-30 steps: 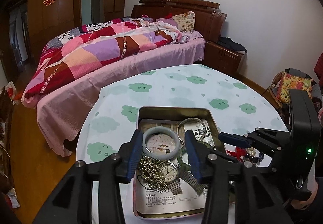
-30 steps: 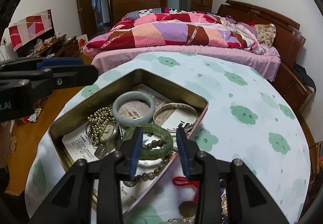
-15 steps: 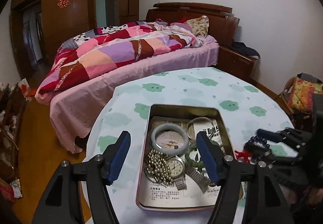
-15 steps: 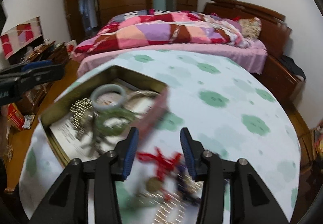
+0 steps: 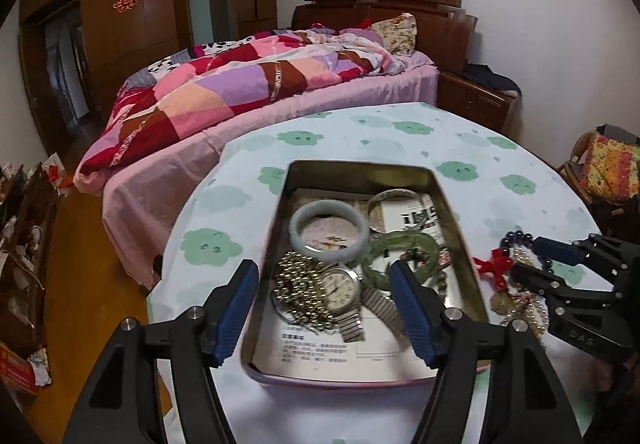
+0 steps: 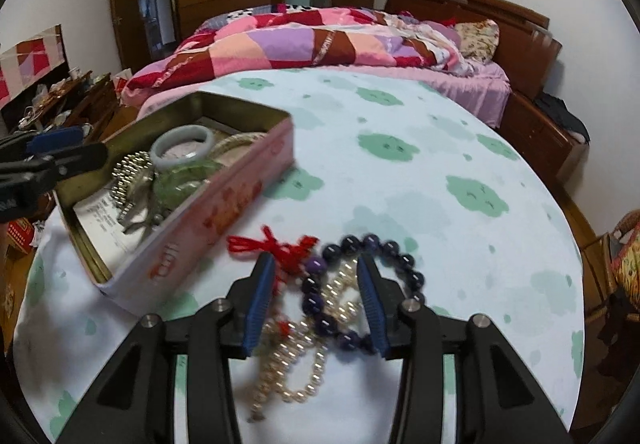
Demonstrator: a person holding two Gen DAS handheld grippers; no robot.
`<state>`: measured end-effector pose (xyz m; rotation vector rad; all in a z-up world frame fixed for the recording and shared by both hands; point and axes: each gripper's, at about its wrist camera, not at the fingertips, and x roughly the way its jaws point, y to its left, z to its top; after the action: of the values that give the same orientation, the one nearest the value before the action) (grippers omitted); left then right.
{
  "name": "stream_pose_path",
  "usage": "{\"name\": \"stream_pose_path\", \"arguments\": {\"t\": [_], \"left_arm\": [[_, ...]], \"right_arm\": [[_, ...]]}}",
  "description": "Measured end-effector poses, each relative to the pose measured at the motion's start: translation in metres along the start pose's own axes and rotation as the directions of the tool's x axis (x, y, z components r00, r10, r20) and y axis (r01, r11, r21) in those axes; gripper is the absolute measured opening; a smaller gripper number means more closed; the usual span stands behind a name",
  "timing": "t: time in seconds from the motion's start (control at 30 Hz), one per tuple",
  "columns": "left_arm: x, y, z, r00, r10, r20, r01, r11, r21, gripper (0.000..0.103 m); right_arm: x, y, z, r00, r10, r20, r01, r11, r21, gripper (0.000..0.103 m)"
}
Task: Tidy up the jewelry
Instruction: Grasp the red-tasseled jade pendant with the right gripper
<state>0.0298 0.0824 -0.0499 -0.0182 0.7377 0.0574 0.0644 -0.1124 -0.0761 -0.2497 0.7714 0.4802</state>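
While left gripper (image 5: 324,286) gapes wide over tin (image 5: 280,204), right gripper (image 6: 316,284) open, straddling dark bead bracelet (image 6: 320,318)

Red double-happiness sign (image 5: 125,0) on wardrobe door (image 5: 132,24); paper print illegible.

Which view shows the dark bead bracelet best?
The right wrist view: the dark bead bracelet lies close between the open right hand-held gripper. The left wrist view shows only a few of its beads at the edge.
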Motion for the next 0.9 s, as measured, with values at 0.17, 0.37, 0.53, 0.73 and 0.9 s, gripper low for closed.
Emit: {"name": "stream_pose_path", "arguments": {"t": [0.17,0.37,0.53,0.73,0.9], "left_arm": [[0.002,0.008,-0.002,1.0,-0.006,-0.007,0.006,0.999,-0.035,0.068],[0.0,0.005,-0.004,1.0,-0.025,-0.006,0.025,0.999,-0.034,0.068],[-0.005,-0.006,-0.005,0.997,-0.075,-0.001,0.075,0.997,-0.023,0.068],[-0.015,-0.032,-0.006,0.993,-0.117,0.019,0.117,0.993,0.032,0.068],[-0.022,-0.056,-0.008,0.985,-0.17,0.025,0.167,0.982,0.087,0.068]], "right_arm": [[0.008,0.017,0.006,1.0,0.005,-0.003,-0.005,0.999,-0.051,0.045],[0.024,0.026,0.006,0.998,-0.019,-0.054,0.013,0.995,-0.1,0.004],[-0.008,0.011,0.005,0.999,-0.003,0.041,0.005,0.999,-0.033,0.003],[-0.045,-0.018,0.0,0.994,-0.011,0.113,0.003,0.997,0.072,0.003],[-0.062,-0.033,-0.012,0.99,-0.023,0.138,0.006,0.992,0.123,0.003]]}}
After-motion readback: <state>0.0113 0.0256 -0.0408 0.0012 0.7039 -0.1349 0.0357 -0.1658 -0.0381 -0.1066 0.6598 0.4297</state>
